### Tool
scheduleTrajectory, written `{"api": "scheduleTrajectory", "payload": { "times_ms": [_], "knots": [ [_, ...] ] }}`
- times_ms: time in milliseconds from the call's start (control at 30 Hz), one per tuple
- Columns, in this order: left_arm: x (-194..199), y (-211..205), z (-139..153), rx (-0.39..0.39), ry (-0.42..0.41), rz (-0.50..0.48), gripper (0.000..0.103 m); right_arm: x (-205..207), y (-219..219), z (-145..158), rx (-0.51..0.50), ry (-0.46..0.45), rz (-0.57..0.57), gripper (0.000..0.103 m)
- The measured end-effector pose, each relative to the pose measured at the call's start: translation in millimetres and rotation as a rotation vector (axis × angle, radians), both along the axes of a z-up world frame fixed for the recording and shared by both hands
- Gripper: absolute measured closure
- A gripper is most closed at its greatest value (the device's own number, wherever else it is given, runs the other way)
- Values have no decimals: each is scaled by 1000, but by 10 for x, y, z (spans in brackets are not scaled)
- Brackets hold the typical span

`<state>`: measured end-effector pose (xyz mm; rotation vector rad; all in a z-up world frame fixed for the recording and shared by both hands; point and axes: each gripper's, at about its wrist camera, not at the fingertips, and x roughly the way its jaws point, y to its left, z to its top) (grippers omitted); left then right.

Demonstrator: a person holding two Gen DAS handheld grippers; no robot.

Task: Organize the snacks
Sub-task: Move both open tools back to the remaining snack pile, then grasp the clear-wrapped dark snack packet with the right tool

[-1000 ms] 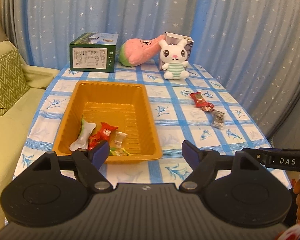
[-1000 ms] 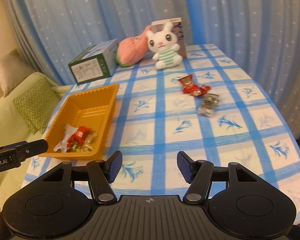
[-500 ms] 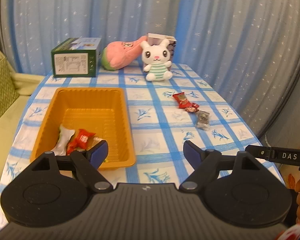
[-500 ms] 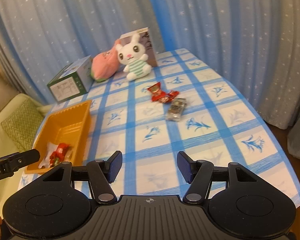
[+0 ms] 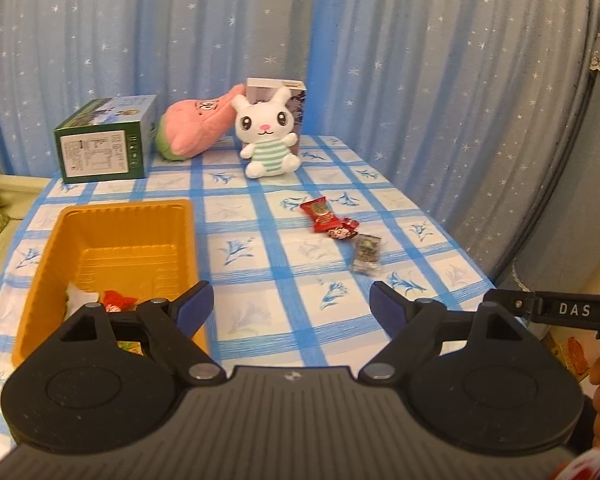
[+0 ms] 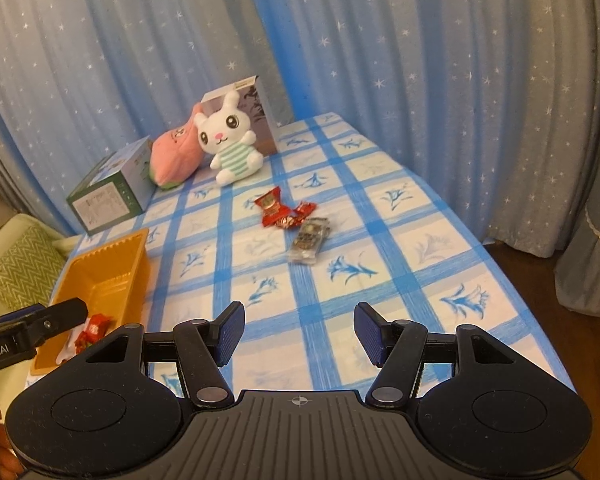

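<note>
An orange tray [image 5: 80, 236] [image 6: 112, 256] sits at the table's near left and holds several wrapped snacks, among them a red packet [image 5: 116, 302] [image 6: 94, 326]. Loose on the cloth right of the middle lie a red packet [image 5: 320, 214] [image 6: 272, 210], a small red candy [image 5: 342, 233] [image 6: 300, 214] and a clear packet [image 5: 366, 254] [image 6: 310, 240]. My left gripper [image 5: 291, 306] is open and empty above the near edge, beside the tray. My right gripper [image 6: 298, 332] is open and empty, well short of the loose snacks.
At the back stand a green box [image 5: 104, 146] [image 6: 112, 188], a pink plush [image 5: 196, 128] [image 6: 176, 156], a white bunny plush [image 5: 268, 136] [image 6: 230, 144] and a grey box [image 5: 296, 96]. A sofa with a green cushion [image 6: 24, 268] lies left. Curtains hang behind.
Both grippers have pulled back and swung right. The tray now sits further left in both views and the loose snacks nearer the middle. Both stay open.
</note>
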<state>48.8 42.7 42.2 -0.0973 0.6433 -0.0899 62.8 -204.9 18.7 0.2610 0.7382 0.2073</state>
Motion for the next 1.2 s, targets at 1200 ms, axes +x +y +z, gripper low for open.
{"api": "scheduleTrajectory", "payload": {
  "times_ms": [1200],
  "knots": [
    [1863, -38, -898, 19, 143, 21, 18, 2197, 377, -1262, -9, 88, 73, 43]
  ]
}}
